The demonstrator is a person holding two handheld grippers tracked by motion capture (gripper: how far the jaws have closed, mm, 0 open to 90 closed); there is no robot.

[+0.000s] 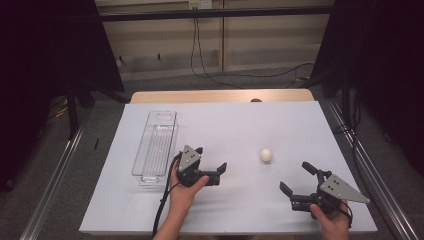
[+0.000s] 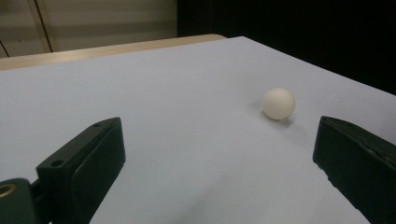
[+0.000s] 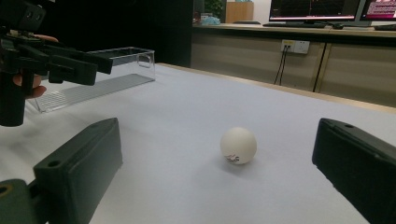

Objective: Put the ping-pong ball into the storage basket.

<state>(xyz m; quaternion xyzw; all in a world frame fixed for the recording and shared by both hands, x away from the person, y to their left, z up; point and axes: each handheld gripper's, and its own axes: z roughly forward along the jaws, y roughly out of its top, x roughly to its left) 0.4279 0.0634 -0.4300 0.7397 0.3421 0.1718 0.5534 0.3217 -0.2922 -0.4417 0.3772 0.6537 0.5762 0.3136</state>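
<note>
Right gripper (image 1: 296, 179) jaws wide | ball (image 1: 266, 154) apart | sheet (image 1: 240, 125) bare around

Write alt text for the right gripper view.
A small white ball rests on the white table cover, ahead of the right gripper and its open black jaws. Farther left, the left gripper hovers before a clear plastic bin.

The desk (image 1: 220, 96) had a light wooden top, its far edge showing beyond a white sheet (image 1: 225, 200) that covered nearly all of it. On the sheet lay a small white ball (image 1: 266, 154), right of the middle, and a long clear plastic bin (image 1: 155, 145) stood lengthwise near the left edge, well apart from the ball.
</note>
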